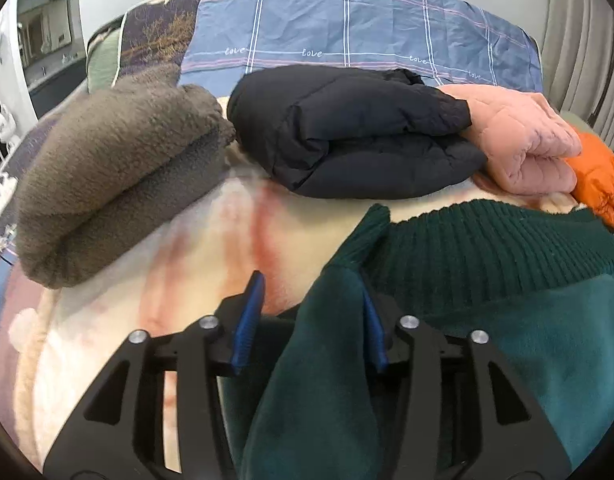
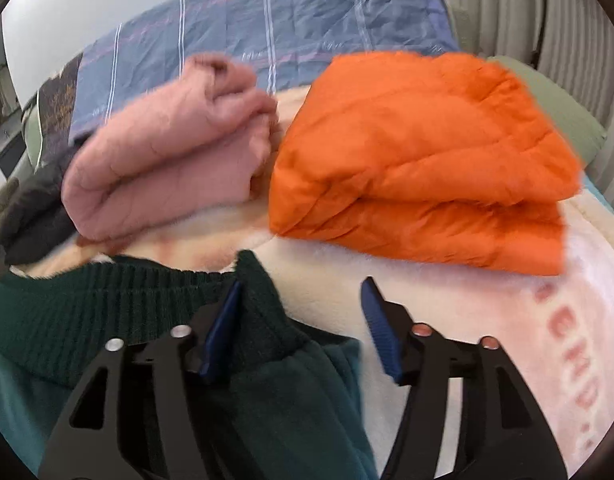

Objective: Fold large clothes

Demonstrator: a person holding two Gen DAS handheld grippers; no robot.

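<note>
I had the green sweater (image 1: 487, 264) spread on the bed (image 1: 211, 240) at lower right, both the left gripper (image 1: 311, 320) and right gripper (image 2: 303, 324) apart astride its ribbed corners, not pinching, ready to lift the fold.

left wrist view: mounted just behind the left gripper (image 1: 311, 320), aimed forward and down across the bed, close over the green garment (image 1: 487, 280). right wrist view: same mount behind the right gripper (image 2: 303, 328), equally close, facing farther right. shared between both: green ribbed hem, pink folded jacket (image 2: 167, 168), orange jacket (image 2: 423, 172), far blue plaid bedding (image 1: 347, 28).
</note>
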